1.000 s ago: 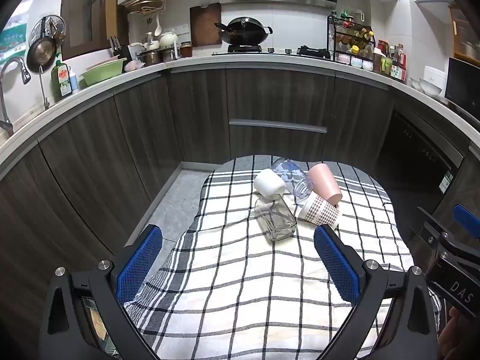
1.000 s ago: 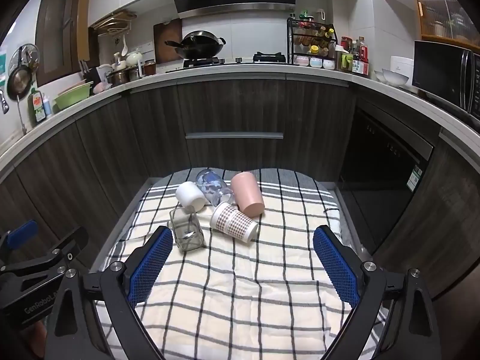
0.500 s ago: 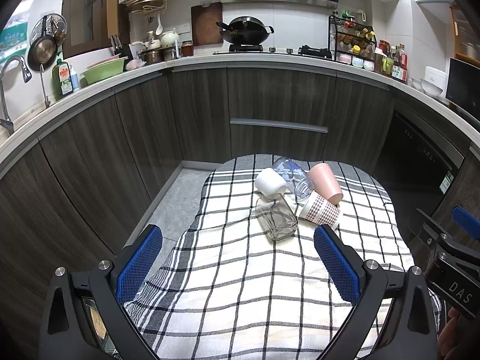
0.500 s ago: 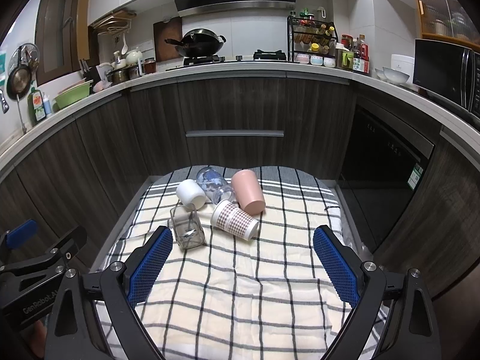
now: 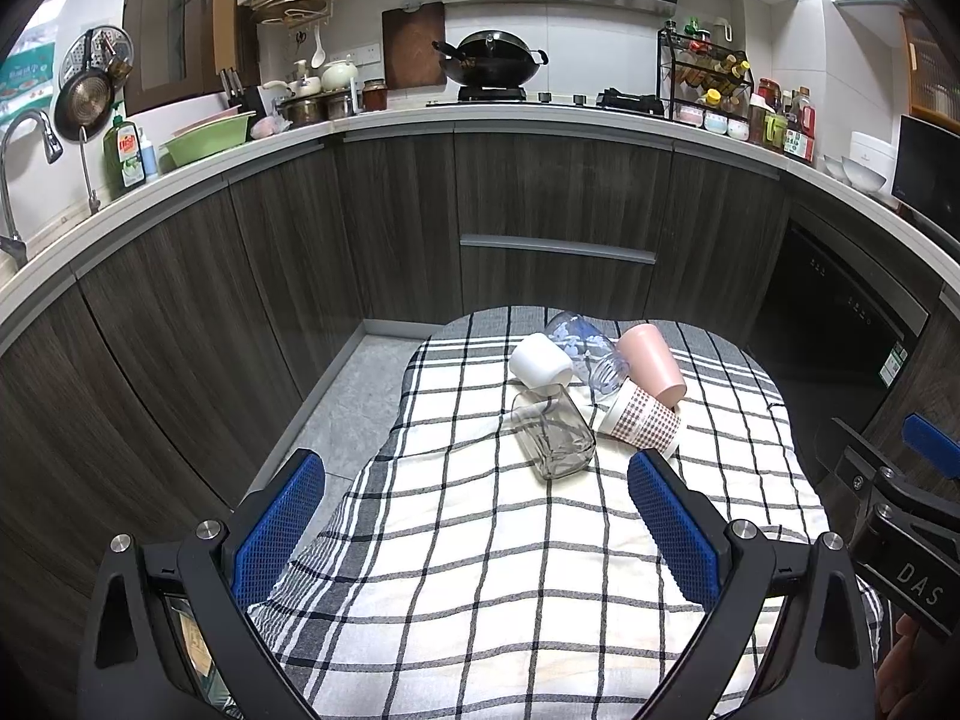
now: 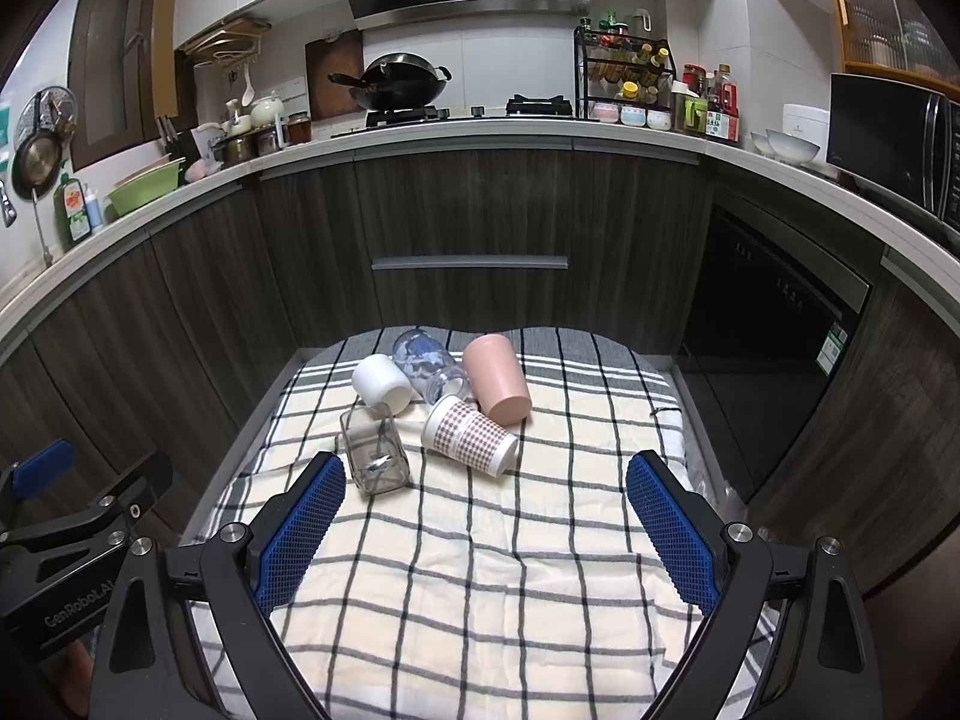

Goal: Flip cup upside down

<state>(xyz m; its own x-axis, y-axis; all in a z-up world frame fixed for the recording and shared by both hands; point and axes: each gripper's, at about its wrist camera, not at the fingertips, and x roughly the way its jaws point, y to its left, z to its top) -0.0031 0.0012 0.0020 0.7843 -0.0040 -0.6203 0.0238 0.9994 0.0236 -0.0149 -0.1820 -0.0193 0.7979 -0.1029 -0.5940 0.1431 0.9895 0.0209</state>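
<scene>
Checked cloth (image 5: pixel 510 570): covers the counter, carries all five vessels in one cluster at its far end.
White cup (image 5: pixel 540 362), pink cup (image 5: pixel 651 355), checked paper cup (image 5: pixel 645 422): each lying on its side.
Clear printed glass (image 5: pixel 585 351): on its side between the white and pink cups.
Square glass jar (image 5: pixel 555 441): on its side, nearest the tongs.
Left tongs (image 5: pixel 474 519): spread wide, holding nothing, well short of the cluster.
Right tongs (image 6: pixel 486 516): likewise spread and unloaded.

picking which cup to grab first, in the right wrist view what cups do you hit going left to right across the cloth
clear square glass → white cup → clear printed glass → checked paper cup → pink cup, all lying on their sides.
</scene>
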